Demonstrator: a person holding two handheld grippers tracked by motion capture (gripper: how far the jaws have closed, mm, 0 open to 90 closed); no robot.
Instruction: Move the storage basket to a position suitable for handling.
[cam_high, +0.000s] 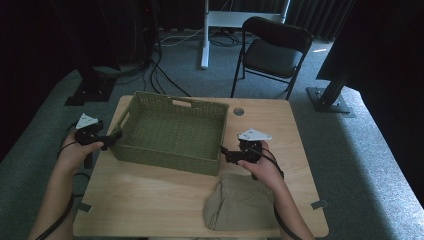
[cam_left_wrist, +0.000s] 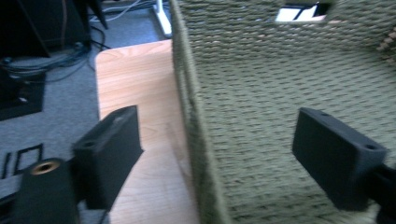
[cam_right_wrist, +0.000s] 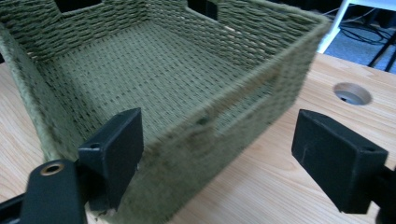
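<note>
Left tool (cam_high: 116, 136) and right tool (cam_high: 223, 151) straddle opposite walls of the green woven rectangular basket (cam_high: 172, 132), both released (pads not pressing)

- green woven basket (cam_high: 172, 131) sits mid-table (cam_high: 150, 195), nothing in it
- left gripper (cam_high: 114, 137) right at its left wall, right gripper (cam_high: 223, 152) at its right wall
- folded khaki cloth (cam_high: 240, 202) near the front edge
- black folding chair (cam_high: 272, 50) behind the table
</note>
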